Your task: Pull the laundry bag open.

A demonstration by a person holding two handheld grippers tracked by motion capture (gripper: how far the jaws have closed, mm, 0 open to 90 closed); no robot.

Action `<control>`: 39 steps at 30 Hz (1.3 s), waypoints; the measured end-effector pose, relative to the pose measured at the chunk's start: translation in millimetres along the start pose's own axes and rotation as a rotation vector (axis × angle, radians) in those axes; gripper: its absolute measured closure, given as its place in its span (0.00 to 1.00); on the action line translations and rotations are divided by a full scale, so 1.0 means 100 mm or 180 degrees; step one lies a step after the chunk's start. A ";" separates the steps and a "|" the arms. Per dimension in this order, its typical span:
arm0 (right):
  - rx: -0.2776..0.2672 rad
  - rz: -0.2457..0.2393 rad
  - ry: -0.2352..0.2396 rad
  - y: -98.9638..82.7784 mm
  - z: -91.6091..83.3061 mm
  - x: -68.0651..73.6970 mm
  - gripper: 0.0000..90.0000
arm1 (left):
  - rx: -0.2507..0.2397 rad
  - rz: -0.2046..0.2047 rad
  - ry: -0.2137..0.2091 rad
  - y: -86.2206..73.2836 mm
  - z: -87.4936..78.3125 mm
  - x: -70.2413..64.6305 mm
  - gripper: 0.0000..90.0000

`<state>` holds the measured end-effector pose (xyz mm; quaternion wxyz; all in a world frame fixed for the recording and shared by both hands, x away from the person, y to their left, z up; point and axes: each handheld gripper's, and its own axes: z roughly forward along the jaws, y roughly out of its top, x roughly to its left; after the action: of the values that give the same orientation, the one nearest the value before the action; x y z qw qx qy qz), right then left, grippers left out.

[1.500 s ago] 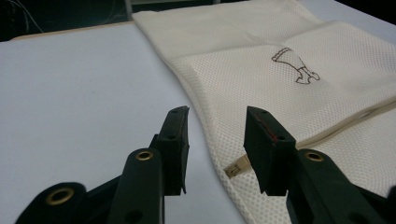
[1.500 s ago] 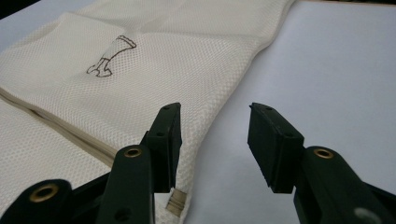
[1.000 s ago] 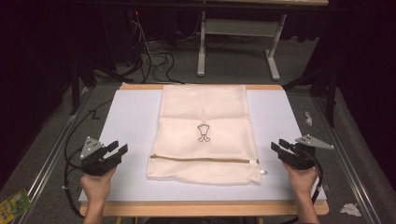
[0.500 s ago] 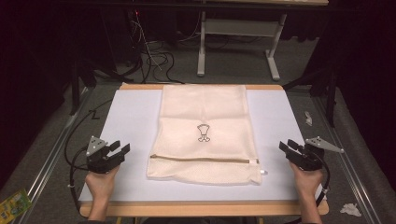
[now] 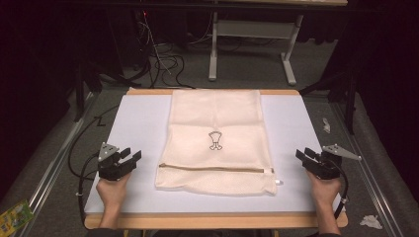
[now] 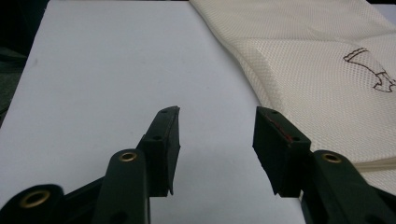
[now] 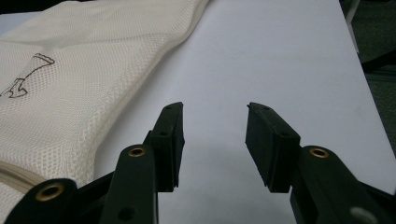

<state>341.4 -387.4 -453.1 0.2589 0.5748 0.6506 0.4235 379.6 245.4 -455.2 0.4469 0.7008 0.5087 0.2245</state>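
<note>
Nearest you, along the near edge of the white table [image 5: 133, 123], your two grippers flank the mesh laundry bag [image 5: 217, 128] without touching it. Your left gripper [image 5: 129, 159] sits low near the near-left corner with its jaws apart and nothing between them; they have just been opening wider, and in the left gripper view [image 6: 217, 140] only bare table lies in the gap. Your right gripper [image 5: 305, 156] waits near the near-right corner, jaws likewise spread and empty, the same showing in the right gripper view [image 7: 215, 140].

The bag lies inward from both: to the right of your left gripper and to the left of your right one, each about equally far from its side seam. Its long axis runs from the near edge towards the far edge, down the middle of the table. The zipper [image 5: 217, 169] crosses it close to the near end, roughly level with both grippers, so the near corners of the bag look like the closest hold for either hand, I judge. Further out sit the small printed emblem [image 5: 214, 140] at mid-bag and then the far end, almost at the far edge.

Against the earlier frame, both hands have drawn back towards you and sunk a little, and they sit slightly wider apart; the bag has not shifted.
</note>
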 end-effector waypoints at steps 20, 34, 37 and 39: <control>0.0176 -0.0077 -0.0121 -0.02 0.21 0.02 0.62 | 0.0117 -0.0054 0.0112 -0.04 0.26 0.02 0.56; 0.0242 -0.0066 -0.0169 -0.07 0.29 0.02 0.61 | 0.0169 -0.0028 0.0171 -0.08 0.37 0.01 0.56; 0.0258 -0.0068 -0.0175 -0.08 0.30 0.02 0.60 | 0.0174 -0.0017 0.0181 -0.09 0.38 0.00 0.56; 0.0262 -0.0101 -0.0195 -0.08 0.30 0.03 0.60 | 0.0188 0.0002 0.0189 -0.09 0.38 0.00 0.55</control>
<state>361.0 -376.7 -474.8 0.2614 0.5873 0.6683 0.3744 404.3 230.6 -482.3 0.4106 0.7070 0.5278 0.2302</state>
